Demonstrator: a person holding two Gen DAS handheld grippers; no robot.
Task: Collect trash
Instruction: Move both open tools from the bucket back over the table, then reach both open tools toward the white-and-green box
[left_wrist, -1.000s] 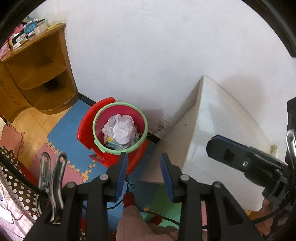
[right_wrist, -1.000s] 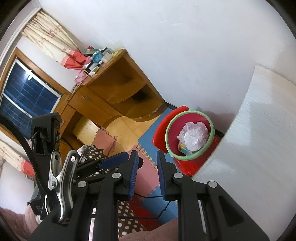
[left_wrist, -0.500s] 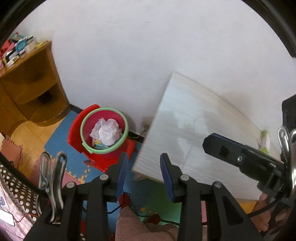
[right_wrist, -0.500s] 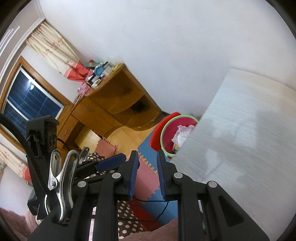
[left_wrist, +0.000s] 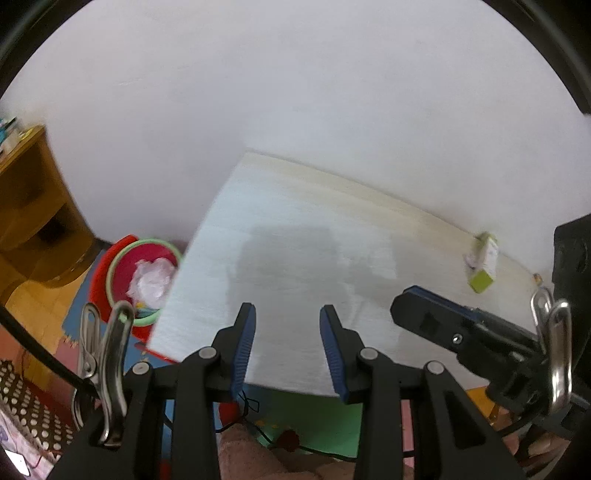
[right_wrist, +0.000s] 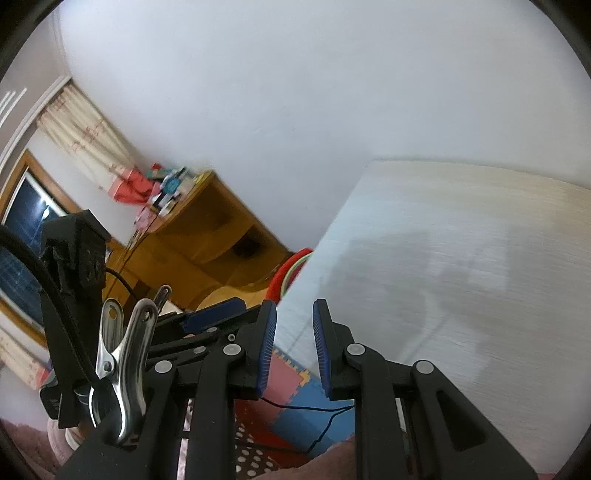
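Wooden corner shelf (left_wrist: 33, 221): at nine o'clock in the left wrist view, honey-coloured, blurred; the right wrist view shows small clutter on its top.
Trash bin (left_wrist: 142, 271): round red plastic bin with a pale green rim, at eight o'clock on the foam floor mat, just beside the table's left edge — crumpled white plastic trash (left_wrist: 151, 282) lies inside.
Left gripper (left_wrist: 286, 347): black frame, blue ribbed pads, at six o'clock; the jaws stand apart with nothing between them, hanging over the table's near edge.
Table (left_wrist: 295, 258): pale whitewashed wooden top against the white wall, filling the middle of both views.
Right gripper (right_wrist: 293, 343): same build, jaws parted by a narrower gap and empty, over the table's left corner; its blue-tipped finger also shows at four o'clock in the left wrist view.
Carton (left_wrist: 483, 263): small white and lime-green box at three o'clock, lying near the table's far edge by the wall — well apart from both grippers, something white crumpled against it.
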